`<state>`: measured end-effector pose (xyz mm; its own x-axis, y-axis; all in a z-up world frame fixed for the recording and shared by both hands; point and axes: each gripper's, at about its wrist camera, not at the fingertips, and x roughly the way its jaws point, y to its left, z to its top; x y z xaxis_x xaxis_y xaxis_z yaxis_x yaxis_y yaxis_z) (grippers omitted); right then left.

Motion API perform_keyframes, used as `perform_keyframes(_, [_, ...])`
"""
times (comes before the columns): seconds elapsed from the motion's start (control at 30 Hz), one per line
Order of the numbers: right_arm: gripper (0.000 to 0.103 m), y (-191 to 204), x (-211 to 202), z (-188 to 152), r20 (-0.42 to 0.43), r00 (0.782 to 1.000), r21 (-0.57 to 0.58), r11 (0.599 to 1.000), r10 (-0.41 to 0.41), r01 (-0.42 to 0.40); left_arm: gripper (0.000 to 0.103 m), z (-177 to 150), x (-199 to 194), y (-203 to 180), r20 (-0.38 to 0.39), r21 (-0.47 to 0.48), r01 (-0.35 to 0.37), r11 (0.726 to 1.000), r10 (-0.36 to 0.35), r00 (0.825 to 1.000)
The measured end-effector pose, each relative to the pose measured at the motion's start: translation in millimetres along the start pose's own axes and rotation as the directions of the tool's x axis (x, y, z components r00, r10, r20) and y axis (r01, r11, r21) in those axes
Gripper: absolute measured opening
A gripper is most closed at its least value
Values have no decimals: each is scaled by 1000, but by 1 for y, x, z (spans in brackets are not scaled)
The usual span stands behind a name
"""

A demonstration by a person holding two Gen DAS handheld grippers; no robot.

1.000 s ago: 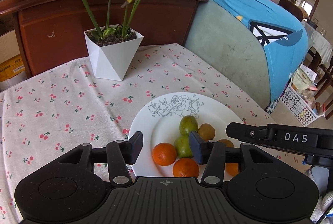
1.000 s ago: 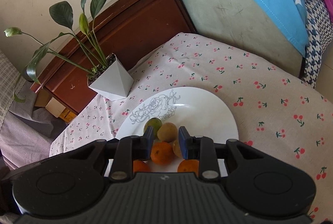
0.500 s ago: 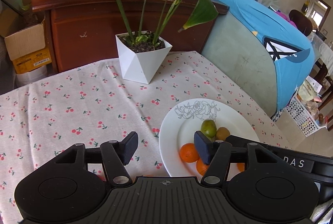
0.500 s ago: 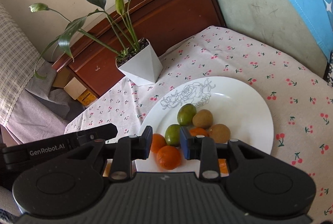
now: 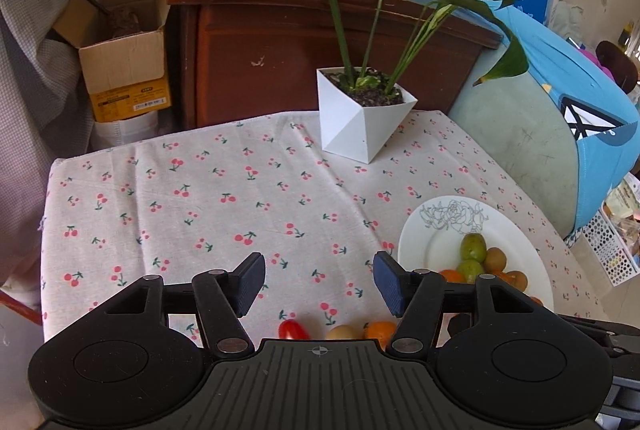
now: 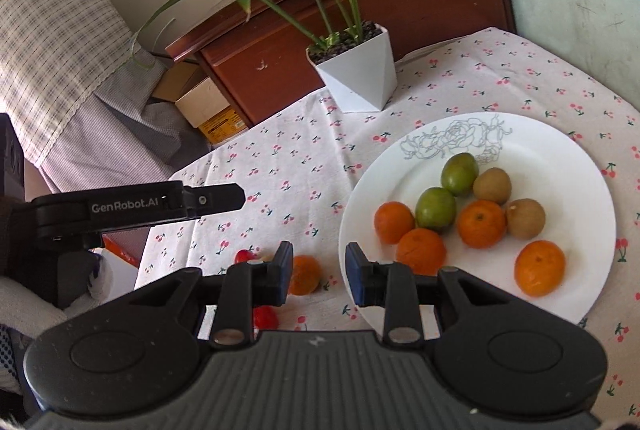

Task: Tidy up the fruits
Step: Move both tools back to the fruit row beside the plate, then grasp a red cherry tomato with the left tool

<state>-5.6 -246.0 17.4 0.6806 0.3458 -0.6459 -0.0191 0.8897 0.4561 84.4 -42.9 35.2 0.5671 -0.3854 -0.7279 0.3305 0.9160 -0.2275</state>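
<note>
A white plate with a rose drawing holds several fruits: oranges, two green fruits and two kiwis. It also shows in the left wrist view. On the cherry-print cloth left of the plate lie a loose orange, red fruits and, in the left wrist view, a yellowish fruit. My right gripper is open and empty, just above the loose orange. My left gripper is open and empty over the cloth; its body shows in the right wrist view.
A white angular pot with a tall leafy plant stands at the back of the table. A brown wooden cabinet and cardboard boxes are behind. A chair with a blue cover is at the right.
Both grippers have pulled back and swung left, away from the plate. The loose fruits on the cloth have come into view. Both stay open.
</note>
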Motion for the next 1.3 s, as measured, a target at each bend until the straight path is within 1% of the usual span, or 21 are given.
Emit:
perform_keyframes(0.43, [31, 24, 16, -16, -75, 996, -84, 995, 40, -46, 59, -14, 4, 22, -39, -1, -44, 999, 44, 998])
perform_keyframes(0.6, [31, 36, 24, -22, -103, 993, -142, 988, 51, -65, 59, -21, 8, 27, -60, 6, -60, 998, 60, 996])
perform_keyframes(0.73, [31, 46, 31, -28, -116, 993, -200, 978, 37, -60, 59, -26, 10, 30, -76, 15, -65, 998, 66, 995])
perform_keyframes(1.0, [30, 60, 43, -40, -123, 992, -310, 950, -18, -21, 59, -30, 13, 30, -89, 44, -71, 997, 74, 993])
perform_keyframes(1.13, [25, 66, 47, -46, -109, 993, -369, 929, -55, 11, 59, -32, 13, 28, -92, 65, -67, 996, 73, 993])
perform_keyframes(1.17, [21, 66, 47, -46, -111, 992, -374, 928, -54, 8, 59, -33, 13, 27, -92, 72, -65, 995, 71, 993])
perform_keyframes(1.3, [20, 63, 44, -45, -123, 991, -357, 934, -51, 4, 59, -35, 14, 23, -93, 92, -54, 994, 63, 994])
